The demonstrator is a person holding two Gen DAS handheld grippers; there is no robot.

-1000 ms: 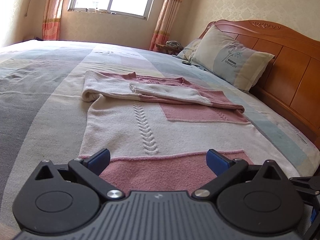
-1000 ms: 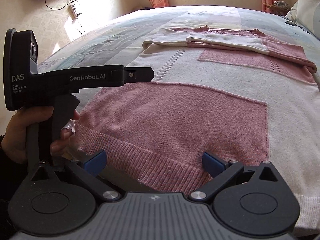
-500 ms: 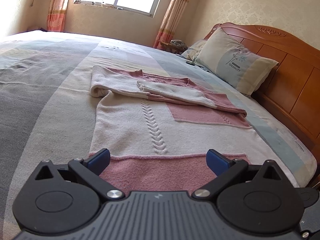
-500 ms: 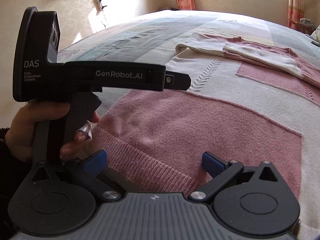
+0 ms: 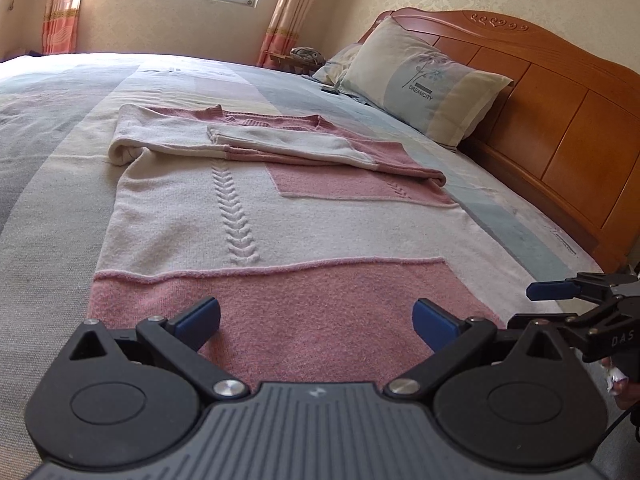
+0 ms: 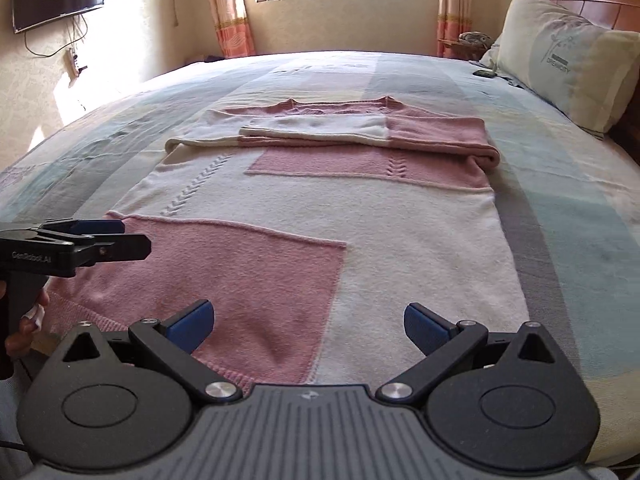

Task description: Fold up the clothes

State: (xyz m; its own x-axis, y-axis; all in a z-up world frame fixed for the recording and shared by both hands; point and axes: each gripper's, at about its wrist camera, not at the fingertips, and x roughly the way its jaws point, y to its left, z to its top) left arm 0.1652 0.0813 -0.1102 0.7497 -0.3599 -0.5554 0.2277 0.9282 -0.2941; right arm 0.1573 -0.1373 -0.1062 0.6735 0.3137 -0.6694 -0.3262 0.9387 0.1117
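The left gripper [image 5: 316, 318] and the right gripper [image 6: 306, 322] are both being held with fingers spread apart and empty, low over the near hem of the sweater [image 6: 360, 216], probably so that each lower corner can be pinched for the next fold. The sweater is being shown flat across the middle of the bed [image 6: 580, 184], in pink and cream blocks, its sleeves already folded across the chest towards the upper centre.

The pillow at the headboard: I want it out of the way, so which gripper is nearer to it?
Right. The right gripper is at the sweater's hem corner on the pillow's side; the left gripper is at the hem corner farther from it. Both are open, well short of it.
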